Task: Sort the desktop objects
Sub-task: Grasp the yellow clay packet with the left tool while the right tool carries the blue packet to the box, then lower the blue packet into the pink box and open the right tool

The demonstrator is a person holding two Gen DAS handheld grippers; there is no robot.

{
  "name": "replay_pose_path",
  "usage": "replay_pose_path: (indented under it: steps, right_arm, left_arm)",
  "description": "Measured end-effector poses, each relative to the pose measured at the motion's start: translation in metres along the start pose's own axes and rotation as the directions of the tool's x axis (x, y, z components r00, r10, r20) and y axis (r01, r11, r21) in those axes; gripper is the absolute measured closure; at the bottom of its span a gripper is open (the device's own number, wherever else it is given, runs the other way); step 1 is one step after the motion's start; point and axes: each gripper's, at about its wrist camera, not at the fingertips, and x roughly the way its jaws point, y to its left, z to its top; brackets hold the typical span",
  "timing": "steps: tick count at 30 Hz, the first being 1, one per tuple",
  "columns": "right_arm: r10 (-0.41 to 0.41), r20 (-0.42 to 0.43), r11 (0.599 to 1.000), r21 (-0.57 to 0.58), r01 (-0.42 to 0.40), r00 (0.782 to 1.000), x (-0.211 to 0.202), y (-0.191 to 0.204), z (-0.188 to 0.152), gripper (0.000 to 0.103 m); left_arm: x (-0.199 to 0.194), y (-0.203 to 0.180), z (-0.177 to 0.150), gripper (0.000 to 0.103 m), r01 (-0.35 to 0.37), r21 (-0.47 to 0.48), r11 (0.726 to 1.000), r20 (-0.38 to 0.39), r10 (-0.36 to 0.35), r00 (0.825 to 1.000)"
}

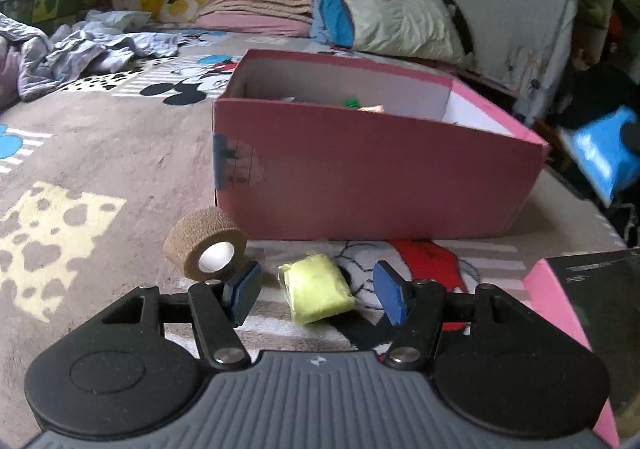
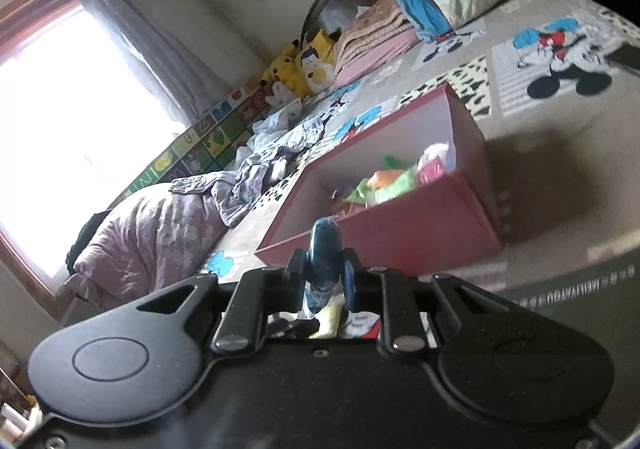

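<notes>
Hidden: the box contents are mostly masked by its near wall in the left view; only a green speck shows over the rim. The black carton at right is cut off by the frame edge.
Hard to make out: in the right view the toys in the box are blurred, green, orange and pink shapes only.
Left tongs: released, blue pads apart, the yellow pack lying between them on the bed, touched by neither pad.
Yellow pack: long axis runs near-left to far-right, just in front of the box.
Tape roll: on its side, core facing the camera, left of the pack, near the box's near-left corner.
Right tongs: clenched on a dark blue item, thin, standing upright, its identity unclear, held near the box's near edge.
</notes>
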Motion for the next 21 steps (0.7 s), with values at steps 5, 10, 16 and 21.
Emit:
replay_pose_path:
  steps: [5, 10, 16, 21]
  right_arm:
    - [-0.008, 0.007, 0.999, -0.044, 0.008, 1.000, 0.015, 0.002, 0.019, 0.085]
    - [-0.030, 0.013, 0.996, -0.078, 0.031, 0.999, 0.034, 0.002, 0.038, 0.085]
    - [-0.074, 0.001, 0.992, -0.102, 0.074, 0.997, 0.065, -0.006, 0.059, 0.085]
    - [-0.111, -0.021, 0.988, -0.113, 0.108, 0.994, 0.093, -0.016, 0.070, 0.085]
  left_arm:
    - [0.014, -0.012, -0.004, 0.042, -0.028, 0.025, 0.999, -0.010, 0.028, 1.000]
    - [0.025, -0.007, -0.005, 0.054, -0.080, -0.001, 0.997, -0.034, 0.080, 0.996]
    - [0.026, -0.003, -0.008, 0.065, -0.076, 0.015, 0.997, -0.036, 0.076, 0.996]
    - [0.024, -0.001, -0.011, 0.066, -0.062, 0.019, 0.998, -0.027, 0.062, 0.998]
